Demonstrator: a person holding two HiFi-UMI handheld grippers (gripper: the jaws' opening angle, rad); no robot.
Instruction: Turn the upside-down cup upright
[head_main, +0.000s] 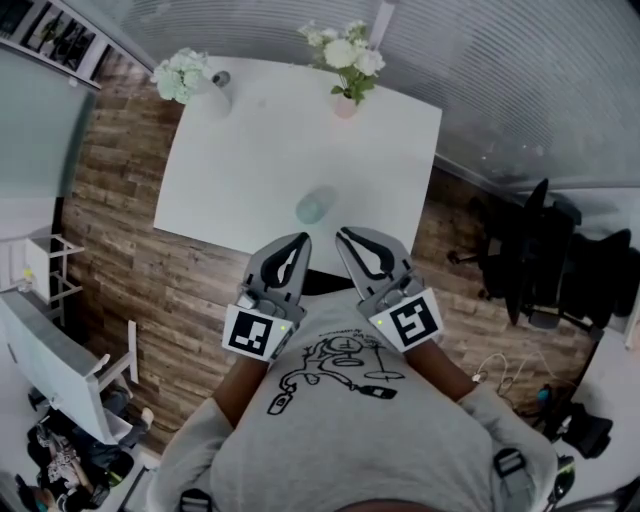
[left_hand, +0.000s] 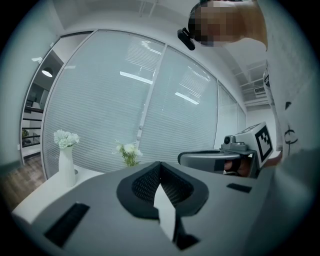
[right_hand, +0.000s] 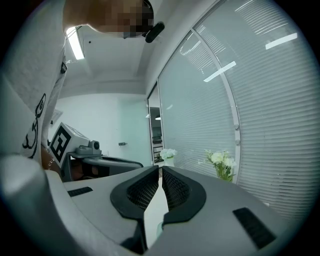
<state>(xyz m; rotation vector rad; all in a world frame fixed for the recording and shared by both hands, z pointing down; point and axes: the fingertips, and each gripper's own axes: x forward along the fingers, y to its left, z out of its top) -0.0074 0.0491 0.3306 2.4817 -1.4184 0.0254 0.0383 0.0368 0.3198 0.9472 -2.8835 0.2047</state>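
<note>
You held both tools close to your chest, over the near edge of the white table (head_main: 250, 170). The left tongs (head_main: 297, 241) were shut tight with nothing between the pads. The right tongs (head_main: 344, 235) were likewise pressed together and empty. Their tips pointed forward, side by side and a little apart.

Just ahead of the two tips, on a line between them, the cup (head_main: 316, 206) sat on the tabletop, a pale bluish-green shape. It was too blurred to tell which end was up, and neither pair of tongs touched it.

Well beyond the cup, at the far edge, a white vase (head_main: 216, 97) of flowers stood off to the left tongs' side. A second vase (head_main: 345, 103) stood almost straight ahead of the right tongs.

The risks, as I judged them, began with the shut jaws. Reaching forward like that would only have pushed the cup away or tipped it, so one pair needed to open before the approach. The cup looked smooth and light, so a pinch off-centre could have let it slip during the turn. It also sat near the table's front edge, so a drop could have sent it rolling onto the floor (head_main: 150, 280).
</note>
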